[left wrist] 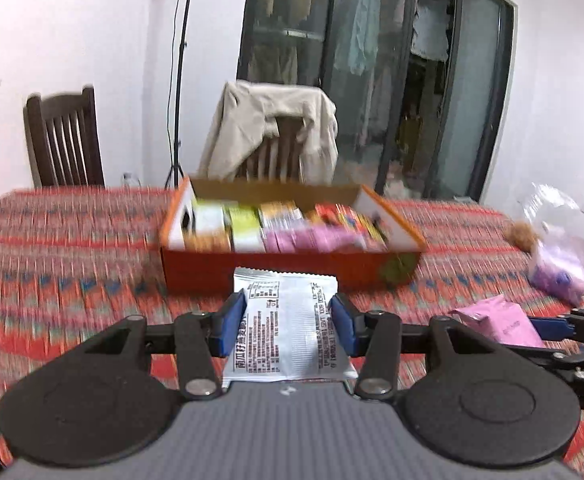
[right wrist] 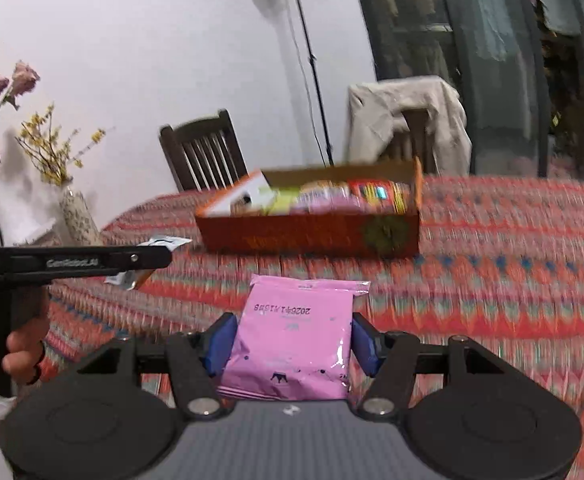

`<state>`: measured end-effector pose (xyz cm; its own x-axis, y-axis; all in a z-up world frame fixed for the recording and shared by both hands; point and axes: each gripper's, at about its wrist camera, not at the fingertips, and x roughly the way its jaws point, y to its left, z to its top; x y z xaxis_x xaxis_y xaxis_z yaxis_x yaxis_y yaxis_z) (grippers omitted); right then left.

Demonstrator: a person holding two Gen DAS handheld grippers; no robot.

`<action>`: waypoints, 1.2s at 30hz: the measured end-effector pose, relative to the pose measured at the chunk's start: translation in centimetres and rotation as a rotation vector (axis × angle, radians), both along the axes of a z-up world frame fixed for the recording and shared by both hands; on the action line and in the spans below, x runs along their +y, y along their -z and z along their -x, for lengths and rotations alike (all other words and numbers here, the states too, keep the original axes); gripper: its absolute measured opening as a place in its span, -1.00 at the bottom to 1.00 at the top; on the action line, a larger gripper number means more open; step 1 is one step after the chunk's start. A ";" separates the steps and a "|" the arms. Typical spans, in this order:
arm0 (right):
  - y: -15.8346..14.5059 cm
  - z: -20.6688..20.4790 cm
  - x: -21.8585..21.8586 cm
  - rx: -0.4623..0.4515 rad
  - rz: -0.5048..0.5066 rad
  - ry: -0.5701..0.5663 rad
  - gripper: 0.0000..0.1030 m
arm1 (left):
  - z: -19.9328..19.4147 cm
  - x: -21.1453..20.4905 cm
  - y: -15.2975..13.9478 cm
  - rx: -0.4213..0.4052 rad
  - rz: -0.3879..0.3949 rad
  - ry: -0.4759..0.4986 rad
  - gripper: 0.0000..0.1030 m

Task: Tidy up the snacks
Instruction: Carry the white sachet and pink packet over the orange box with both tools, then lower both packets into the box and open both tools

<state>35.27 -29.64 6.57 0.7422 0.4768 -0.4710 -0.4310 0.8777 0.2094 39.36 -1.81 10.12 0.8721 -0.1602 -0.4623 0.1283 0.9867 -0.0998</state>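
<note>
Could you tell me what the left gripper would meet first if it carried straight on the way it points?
Probably the near wall of the orange snack box, directly ahead beyond its white packet; depth is uncertain.

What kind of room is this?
Probably a home dining room: a table under a red patterned tablecloth, dark wooden slat-back chairs, and clothes hanging behind dark-framed glass sliding doors.

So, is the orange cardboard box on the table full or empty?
Nearly full. The open-topped orange cardboard box holds snack packets packed in rows across its width: white, green, pink and red ones show above its front wall in both views.
</note>
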 end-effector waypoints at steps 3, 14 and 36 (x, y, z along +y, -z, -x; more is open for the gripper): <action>-1.8 -3.6 0.6 -0.037 0.006 -0.017 0.17 | -4.1 0.6 -1.4 -0.012 0.007 -0.001 -0.05; -3.9 -24.0 5.9 -0.045 0.085 -0.016 0.17 | -19.0 1.7 0.2 0.117 0.063 -0.052 -0.05; -0.3 -34.3 8.7 0.020 0.146 0.038 0.61 | -23.0 1.2 1.6 0.145 -0.032 -0.034 0.45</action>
<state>69.52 -20.96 6.92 0.7482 0.3739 -0.5481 -0.3937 0.9151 0.0869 62.39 -0.58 8.47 0.8006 -0.1145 -0.5882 0.0812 0.9932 -0.0829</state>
